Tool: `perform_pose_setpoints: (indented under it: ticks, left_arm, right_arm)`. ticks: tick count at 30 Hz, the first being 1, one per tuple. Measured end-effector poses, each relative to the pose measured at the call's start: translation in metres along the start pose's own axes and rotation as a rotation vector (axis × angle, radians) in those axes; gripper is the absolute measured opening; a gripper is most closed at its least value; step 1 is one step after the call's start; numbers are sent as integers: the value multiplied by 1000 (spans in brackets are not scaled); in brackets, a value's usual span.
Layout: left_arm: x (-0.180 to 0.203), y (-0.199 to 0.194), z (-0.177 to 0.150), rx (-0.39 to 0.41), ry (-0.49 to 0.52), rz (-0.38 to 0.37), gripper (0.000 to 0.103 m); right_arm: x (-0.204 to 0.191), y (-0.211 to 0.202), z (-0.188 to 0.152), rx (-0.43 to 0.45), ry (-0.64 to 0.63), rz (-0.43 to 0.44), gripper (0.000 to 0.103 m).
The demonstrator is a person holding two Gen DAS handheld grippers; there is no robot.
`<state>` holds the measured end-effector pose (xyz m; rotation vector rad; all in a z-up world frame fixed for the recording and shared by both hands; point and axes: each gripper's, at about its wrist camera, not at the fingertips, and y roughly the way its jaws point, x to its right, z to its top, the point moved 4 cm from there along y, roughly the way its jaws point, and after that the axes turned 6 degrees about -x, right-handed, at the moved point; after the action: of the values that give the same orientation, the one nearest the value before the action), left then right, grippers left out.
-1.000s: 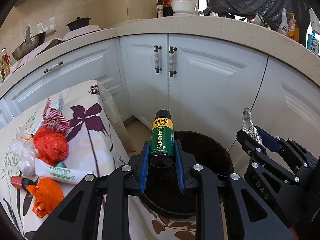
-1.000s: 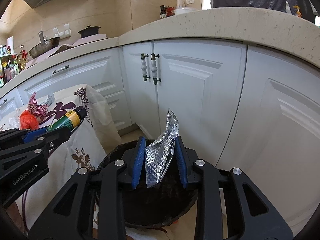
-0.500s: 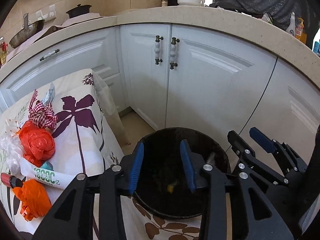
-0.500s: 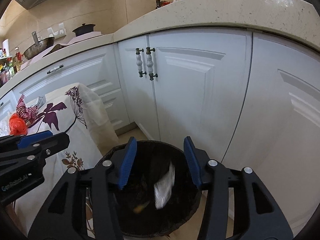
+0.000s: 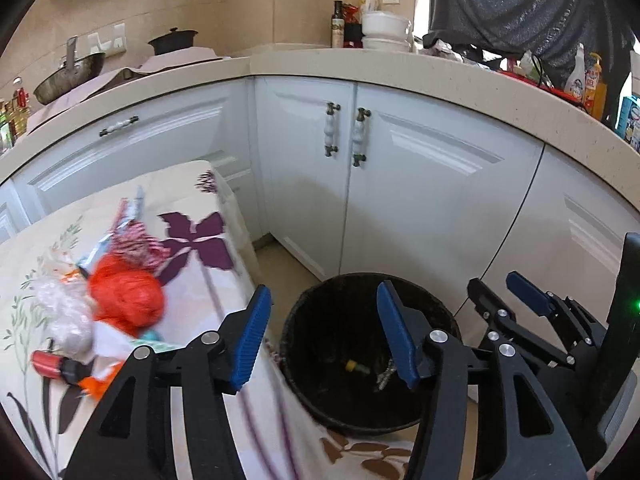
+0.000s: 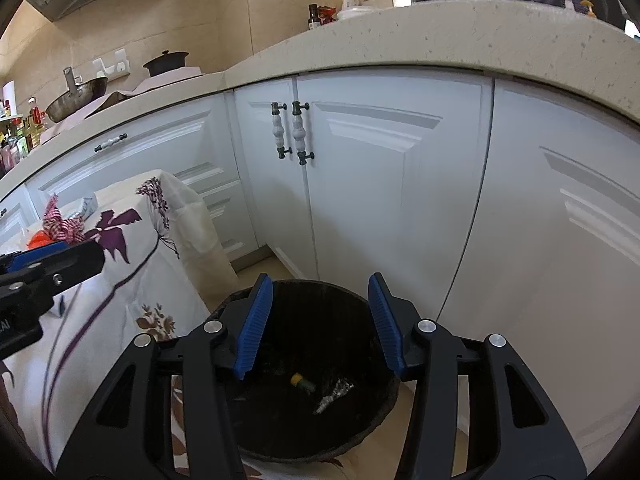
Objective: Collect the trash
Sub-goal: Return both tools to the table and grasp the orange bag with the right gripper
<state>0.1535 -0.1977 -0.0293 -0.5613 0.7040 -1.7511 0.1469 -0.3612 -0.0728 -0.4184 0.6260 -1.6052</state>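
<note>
The bottle (image 6: 303,383) and foil wrapper (image 6: 334,394), once clamped, have been dropped into the bin (image 6: 362,436) below both spread claws.

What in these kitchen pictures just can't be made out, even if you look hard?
- Pile of orange bags and clear plastic on the flowered tablecloth: motion-blurred in the left wrist view; the small items cannot be told apart.
- Round black trash bin: its near wall and part of its floor are behind the open right gripper.
- Bottle in the bin: label too small and dark to read.
- Open left gripper: mostly cut off in the right wrist view.
</note>
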Motion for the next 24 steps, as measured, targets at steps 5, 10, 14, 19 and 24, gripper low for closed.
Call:
perform_pose_setpoints:
  ticks: [5, 10, 14, 19, 24]
  left_arm:
    - [-32, -21, -6, 23, -19, 40, 58]
    - [-73, -44, -15, 48, -53, 105, 59]
    - [-104, -60, -26, 59, -83, 157, 59]
    - [-143, -78, -40, 67, -131, 217, 59]
    - [-173, -88, -55, 66, -171, 261, 62]
  right_arm:
    - [-22, -15, -1, 11, -17, 23, 49]
    - [-57, -29, -4, 13, -43, 71, 49]
    - [-87, -40, -6, 16, -76, 113, 49]
    - [-127, -53, -9, 19, -122, 166, 50]
    - [-162, -65, -16, 16, -156, 216, 56]
